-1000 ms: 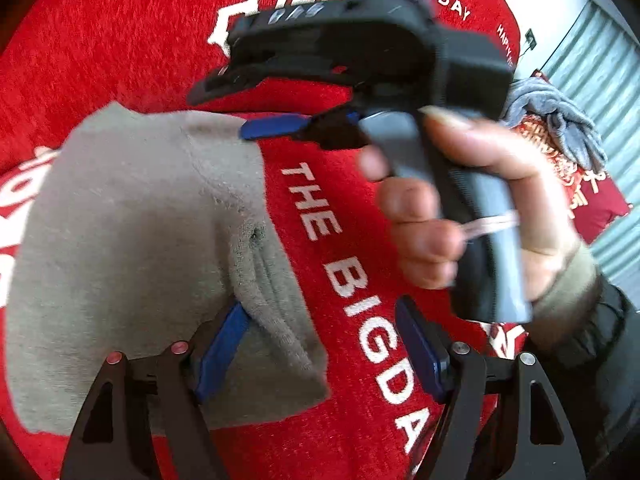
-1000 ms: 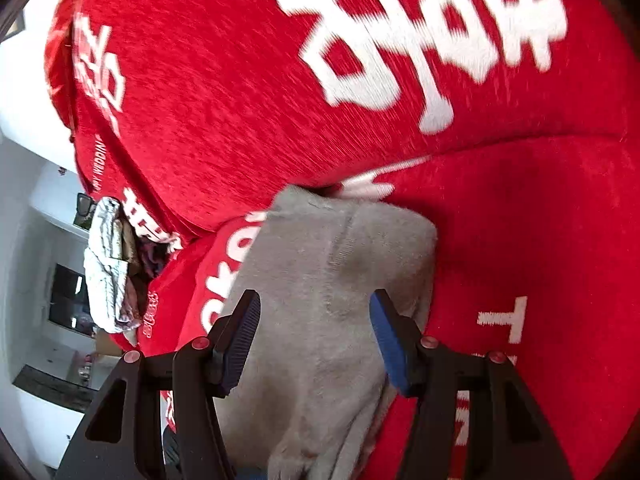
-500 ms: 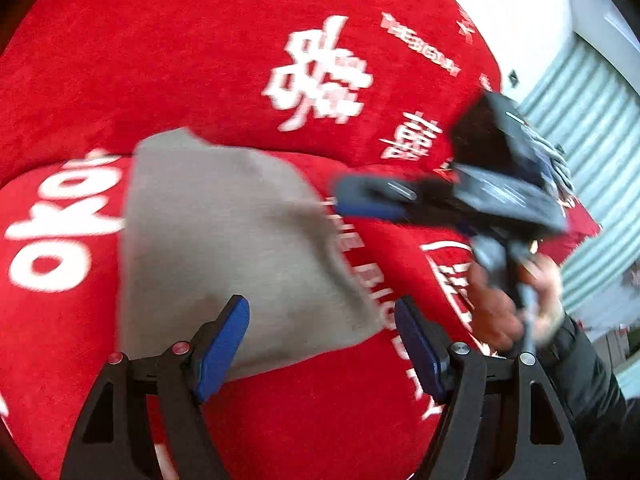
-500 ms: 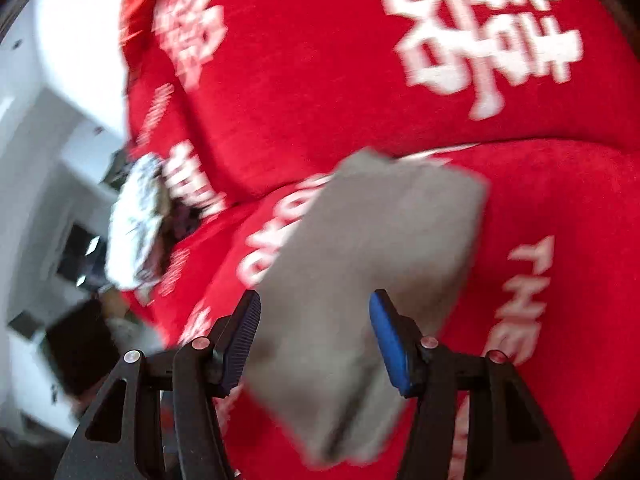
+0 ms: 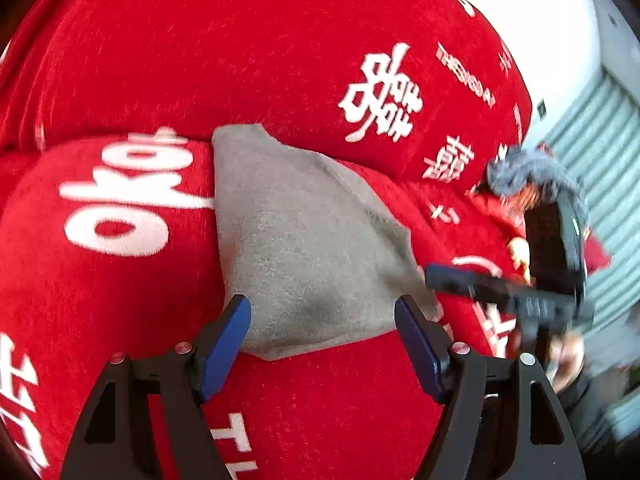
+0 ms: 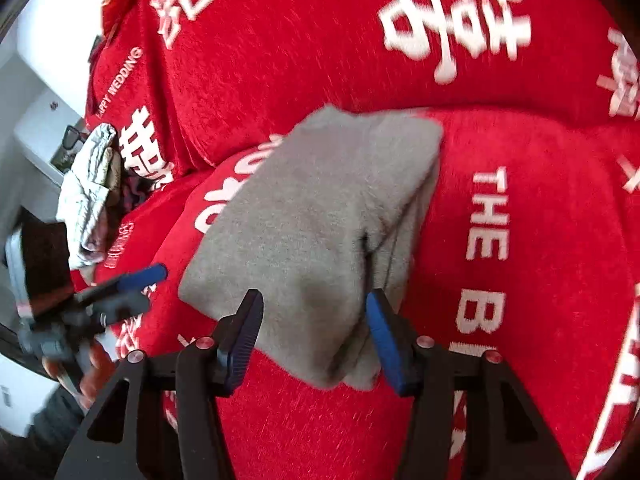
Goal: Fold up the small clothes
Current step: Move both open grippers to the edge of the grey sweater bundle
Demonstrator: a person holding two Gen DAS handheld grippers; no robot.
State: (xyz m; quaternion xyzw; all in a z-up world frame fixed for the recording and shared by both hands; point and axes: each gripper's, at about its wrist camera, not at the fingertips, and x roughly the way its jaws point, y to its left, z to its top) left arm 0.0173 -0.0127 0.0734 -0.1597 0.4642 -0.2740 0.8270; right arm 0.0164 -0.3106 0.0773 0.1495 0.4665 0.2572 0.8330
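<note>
**Grey on red**

The folded garment (image 5: pixel 304 236) is plain grey-beige. The sofa cover (image 5: pixel 200 60) under it is bright red with white characters and lettering. Each hand-held gripper, left (image 5: pixel 322 332) and right (image 6: pixel 314 334), is black with blue pads. The crumpled clothes (image 6: pixel 90 184) are pale grey.

I record a red plush cover (image 5: pixel 304 404) spread over the seat and backrest before me, pile slightly matted. It carries white print: large double-happiness characters (image 6: pixel 452 20) on the backrest, the words "THE BIG" (image 6: pixel 486 252) running down the seat, and "HAPPY WEDDING" (image 6: pixel 120 78) in small letters along the far left edge. I note a white wall (image 5: pixel 532 24) beyond the backrest and a pale green ribbed shutter (image 5: pixel 600 152) beside it. On a white unit at the far left of my right view lie dark-framed glasses (image 6: pixel 72 136); the rest there is too blurred to identify.
</note>
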